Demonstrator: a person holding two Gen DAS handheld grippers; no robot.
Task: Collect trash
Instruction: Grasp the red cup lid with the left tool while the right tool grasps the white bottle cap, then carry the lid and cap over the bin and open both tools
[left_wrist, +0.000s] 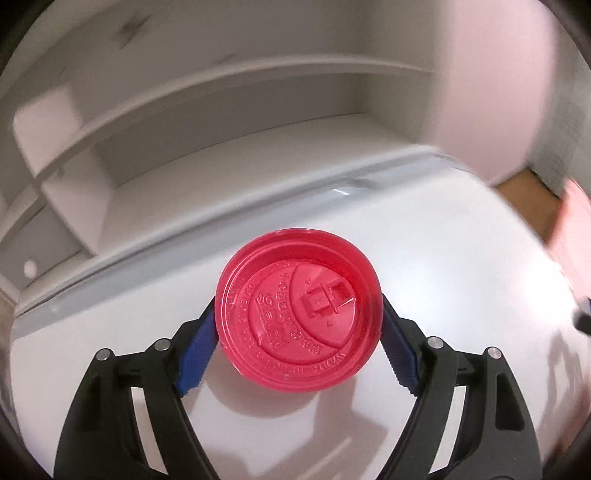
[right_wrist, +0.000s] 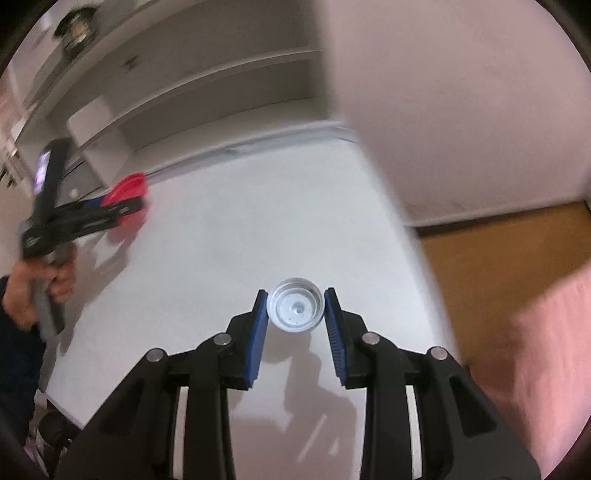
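Observation:
My left gripper (left_wrist: 298, 317) is shut on a red plastic cup lid (left_wrist: 297, 309), its blue pads pressing the rim on both sides, held above the white table (left_wrist: 443, 258). My right gripper (right_wrist: 295, 306) is shut on a small white bottle cap (right_wrist: 295, 308), open side facing the camera, above the white table (right_wrist: 221, 240). The right wrist view also shows the left gripper (right_wrist: 122, 205) with the red lid (right_wrist: 127, 192) at the far left, held by a hand.
White shelving (left_wrist: 221, 122) stands behind the table. A white wall (right_wrist: 461, 110) is at the right, with wooden floor (right_wrist: 498, 251) beyond the table's right edge. A pink blurred object (right_wrist: 535, 350) is at the lower right.

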